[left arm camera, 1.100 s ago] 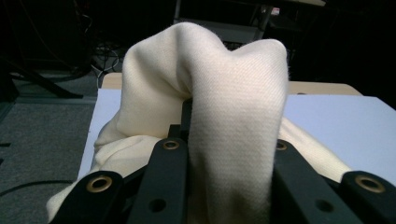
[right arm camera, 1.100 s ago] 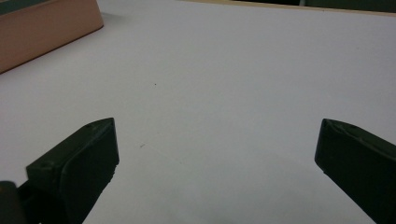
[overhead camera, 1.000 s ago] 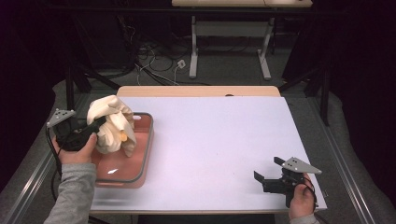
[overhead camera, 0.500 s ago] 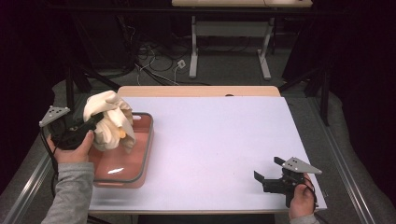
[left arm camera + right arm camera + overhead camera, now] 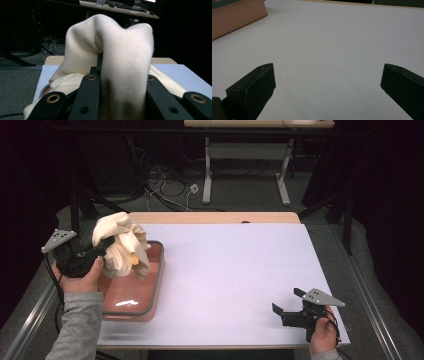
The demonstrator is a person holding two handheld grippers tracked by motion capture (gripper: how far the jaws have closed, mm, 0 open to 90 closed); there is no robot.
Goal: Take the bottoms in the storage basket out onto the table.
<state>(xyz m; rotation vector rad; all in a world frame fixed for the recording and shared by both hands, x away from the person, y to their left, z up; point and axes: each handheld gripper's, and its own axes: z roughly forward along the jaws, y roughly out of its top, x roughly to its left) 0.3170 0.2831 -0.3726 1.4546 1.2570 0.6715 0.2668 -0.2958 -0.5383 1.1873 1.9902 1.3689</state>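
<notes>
White table point(image 5: 230, 270): the left gripper point(image 5: 106, 241) pinches a cream cloth point(image 5: 122, 247) above the pink tray point(image 5: 156, 270); its hanging folds may snag the rim. The right gripper point(image 5: 286, 303) rests open.

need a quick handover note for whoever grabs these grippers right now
Left gripper: shut on the cream cloth, holding it bunched above the pink tray at the table's left side; its lower folds hang into the tray.
Right gripper: open, holding nothing, low over the white table near its front right corner.
Done: cloth gripped and raised.
Left: probably carry it clear of the tray and lay it on the table.
</notes>
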